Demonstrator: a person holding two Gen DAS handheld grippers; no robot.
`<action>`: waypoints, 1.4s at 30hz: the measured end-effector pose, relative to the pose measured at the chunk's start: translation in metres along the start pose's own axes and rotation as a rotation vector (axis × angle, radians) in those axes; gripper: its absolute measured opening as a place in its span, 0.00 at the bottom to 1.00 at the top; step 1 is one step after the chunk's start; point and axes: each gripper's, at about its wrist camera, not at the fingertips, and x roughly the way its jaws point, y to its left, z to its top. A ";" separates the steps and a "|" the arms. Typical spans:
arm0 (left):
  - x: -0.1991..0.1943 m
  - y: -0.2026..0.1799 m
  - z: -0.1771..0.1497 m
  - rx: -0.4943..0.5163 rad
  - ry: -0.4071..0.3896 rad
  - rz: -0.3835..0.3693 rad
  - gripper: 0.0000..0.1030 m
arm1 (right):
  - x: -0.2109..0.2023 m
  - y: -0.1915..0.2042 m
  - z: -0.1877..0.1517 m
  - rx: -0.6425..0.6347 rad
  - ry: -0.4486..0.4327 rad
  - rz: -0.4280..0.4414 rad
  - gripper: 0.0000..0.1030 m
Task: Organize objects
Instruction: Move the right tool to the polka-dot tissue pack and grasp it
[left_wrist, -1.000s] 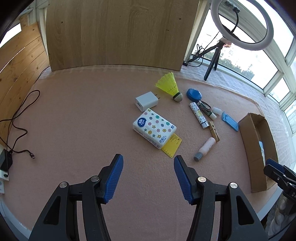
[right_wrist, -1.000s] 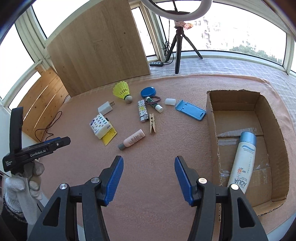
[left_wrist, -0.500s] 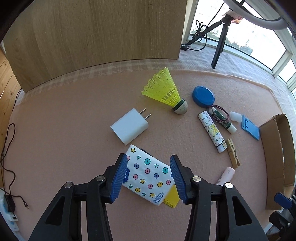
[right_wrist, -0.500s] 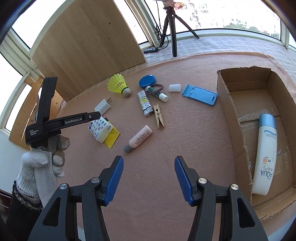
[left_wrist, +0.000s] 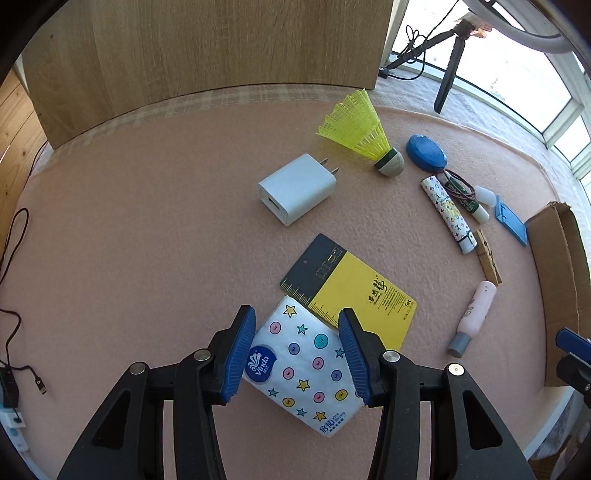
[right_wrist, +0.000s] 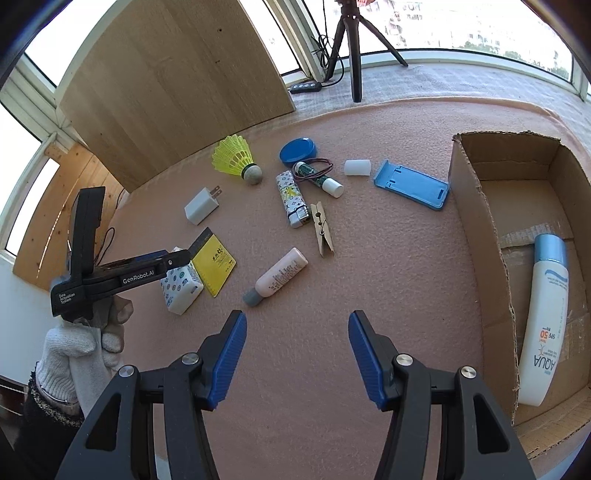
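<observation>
The pink mat (left_wrist: 129, 221) lies bare to the left of the white charger (left_wrist: 297, 189) and along the near edge before the right gripper (right_wrist: 297, 354). Between charger and cardboard box (right_wrist: 476, 236) the way is crowded: shuttlecock (right_wrist: 236, 157), lighter (right_wrist: 291, 199), clothespin (right_wrist: 322, 229), pink bottle (right_wrist: 279, 276), blue stand (right_wrist: 410, 183). A sunscreen bottle (right_wrist: 543, 317) fills the box's right part; its left floor is bare.

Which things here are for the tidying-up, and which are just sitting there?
For tidying:
left gripper around the tissue pack
yellow card
charger
shuttlecock
pink bottle
cardboard box

Just there:
tripod
wooden board
black cable
</observation>
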 end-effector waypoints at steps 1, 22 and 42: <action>-0.002 0.004 -0.007 -0.019 -0.001 -0.021 0.49 | 0.003 0.004 0.000 -0.009 0.006 0.004 0.52; -0.068 0.027 -0.105 -0.099 -0.075 -0.049 0.50 | 0.041 0.077 0.000 -0.190 0.096 0.075 0.52; -0.040 0.020 -0.126 -0.166 -0.013 -0.202 0.78 | 0.111 0.139 -0.017 -0.330 0.325 0.142 0.54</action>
